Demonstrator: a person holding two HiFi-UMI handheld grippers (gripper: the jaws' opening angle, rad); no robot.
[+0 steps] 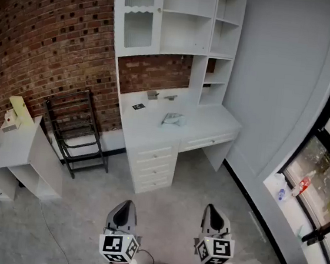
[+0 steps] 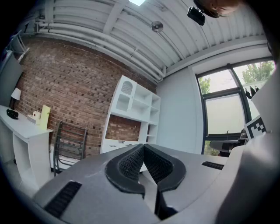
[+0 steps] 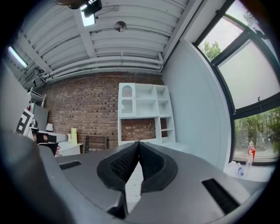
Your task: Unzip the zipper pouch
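Head view: pouch (image 1: 173, 119) on wht desk (image 1: 144, 129)

We are facing a white tabletop (image 1: 144, 129) with a shelf unit (image 1: 184, 18) far against the brick wall (image 1: 46, 32); a black rack (image 1: 76, 130) is standing left of it.

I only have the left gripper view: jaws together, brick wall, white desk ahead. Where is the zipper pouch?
Observer: The zipper pouch lies on the white desk, near the middle of its top, as the head view shows.
Operator: What is the other gripper doing?
Observer: The right hand-held gripper is shut and empty, its jaws meeting at the tips.
Operator: Anything over by the window?
Observer: A bottle with a red part lies on the windowsill.
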